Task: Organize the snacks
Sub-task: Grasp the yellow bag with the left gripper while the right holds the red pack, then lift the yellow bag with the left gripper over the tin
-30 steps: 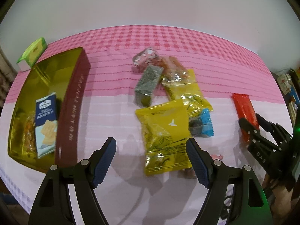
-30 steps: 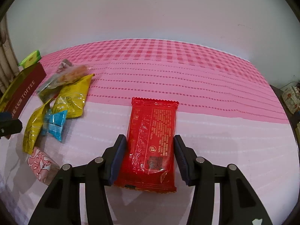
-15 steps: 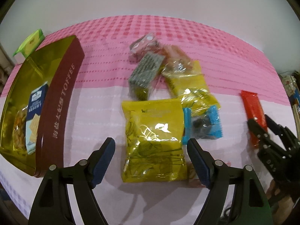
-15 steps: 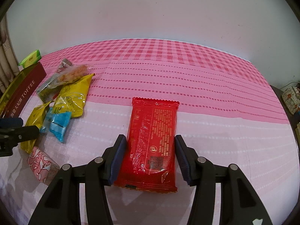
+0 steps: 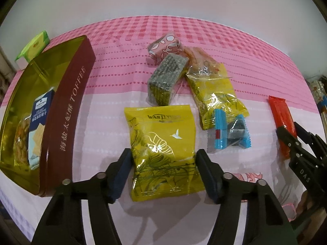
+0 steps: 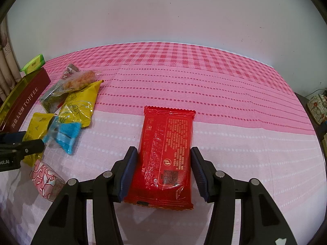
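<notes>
My left gripper [image 5: 164,169] is open with its jaws on either side of a large yellow snack bag [image 5: 163,149] lying on the pink cloth. My right gripper [image 6: 163,168] is open around a red packet [image 6: 166,153], which lies flat; it also shows in the left wrist view [image 5: 282,120]. A dark red toffee tin [image 5: 67,110] at the left holds a blue cracker pack [image 5: 38,120] and a clear snack bag. Behind the yellow bag lie a blue candy [image 5: 231,132], a second yellow bag [image 5: 216,94], a grey-green pack [image 5: 166,79] and a pink wrapped piece [image 5: 165,47].
A green box [image 5: 34,47] stands behind the tin. Another pink wrapped piece [image 6: 46,180] lies near the table's front, left of my right gripper. A wall runs along the back edge. Shelved items [image 6: 316,107] stand off the table's right side.
My left gripper has moved forward and down over the large yellow bag, and its jaws have narrowed toward the bag's sides. My right gripper has stayed around the red packet.
</notes>
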The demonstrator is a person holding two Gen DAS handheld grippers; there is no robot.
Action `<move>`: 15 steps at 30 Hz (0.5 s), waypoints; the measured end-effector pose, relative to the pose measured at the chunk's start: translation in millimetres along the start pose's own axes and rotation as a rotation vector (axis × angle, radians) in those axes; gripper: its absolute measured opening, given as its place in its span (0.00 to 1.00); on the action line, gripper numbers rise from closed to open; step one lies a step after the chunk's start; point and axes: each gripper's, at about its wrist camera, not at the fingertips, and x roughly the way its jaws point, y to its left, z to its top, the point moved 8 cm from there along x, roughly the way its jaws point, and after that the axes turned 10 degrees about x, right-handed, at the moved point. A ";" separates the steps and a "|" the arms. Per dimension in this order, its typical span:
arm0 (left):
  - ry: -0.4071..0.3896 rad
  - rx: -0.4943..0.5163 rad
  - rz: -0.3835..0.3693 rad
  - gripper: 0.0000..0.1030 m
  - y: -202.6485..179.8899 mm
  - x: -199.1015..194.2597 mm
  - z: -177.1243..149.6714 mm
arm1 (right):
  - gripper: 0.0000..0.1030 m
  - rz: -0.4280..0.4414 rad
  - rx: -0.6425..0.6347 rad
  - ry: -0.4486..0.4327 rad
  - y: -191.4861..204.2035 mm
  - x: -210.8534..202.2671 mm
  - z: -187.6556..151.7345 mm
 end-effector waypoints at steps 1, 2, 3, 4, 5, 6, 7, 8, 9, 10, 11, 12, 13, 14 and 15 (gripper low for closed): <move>-0.004 0.003 -0.001 0.58 0.8 -1.0 -0.5 | 0.48 0.000 0.000 0.000 0.2 -0.5 -0.1; -0.007 0.007 -0.001 0.57 1.6 -1.8 -1.7 | 0.48 0.000 0.000 0.000 0.2 0.0 0.0; -0.010 0.011 0.000 0.56 2.0 -2.7 -2.0 | 0.48 0.000 0.000 0.000 0.1 -0.3 -0.1; -0.014 0.013 0.001 0.55 2.4 -3.8 -2.1 | 0.48 0.000 0.000 0.000 0.0 -0.1 0.0; -0.016 0.016 -0.001 0.55 2.4 -4.7 -2.4 | 0.48 0.000 0.000 0.000 0.1 0.0 0.0; -0.014 0.022 -0.001 0.54 0.8 -6.3 -2.4 | 0.48 0.000 0.000 0.000 0.2 -0.2 0.0; -0.015 0.026 0.002 0.54 1.1 -7.0 -3.4 | 0.48 0.000 0.000 0.000 0.1 0.0 0.0; -0.015 0.029 0.004 0.54 2.9 -6.9 -2.7 | 0.48 0.000 0.000 0.000 0.2 -0.4 0.0; -0.015 0.033 0.005 0.54 3.0 -8.1 -3.8 | 0.48 0.000 0.000 0.000 0.2 0.1 0.0; -0.019 0.037 0.005 0.54 3.0 -10.3 -5.1 | 0.48 0.000 0.000 0.000 0.2 0.1 0.1; -0.023 0.041 0.005 0.54 2.1 -12.1 -4.7 | 0.48 0.000 0.000 0.000 0.3 -0.3 0.0; -0.027 0.046 0.007 0.54 1.4 -13.8 -4.5 | 0.48 0.000 0.000 0.000 0.2 -0.1 0.0; -0.031 0.050 0.010 0.54 0.9 -15.9 -4.1 | 0.48 0.000 0.000 0.000 0.3 -0.3 0.0; -0.037 0.056 0.016 0.54 1.5 -19.1 -3.9 | 0.48 -0.001 0.000 0.000 0.2 0.1 0.1; -0.039 0.058 0.019 0.54 1.8 -20.4 -2.1 | 0.48 -0.001 0.000 0.000 0.1 0.2 0.2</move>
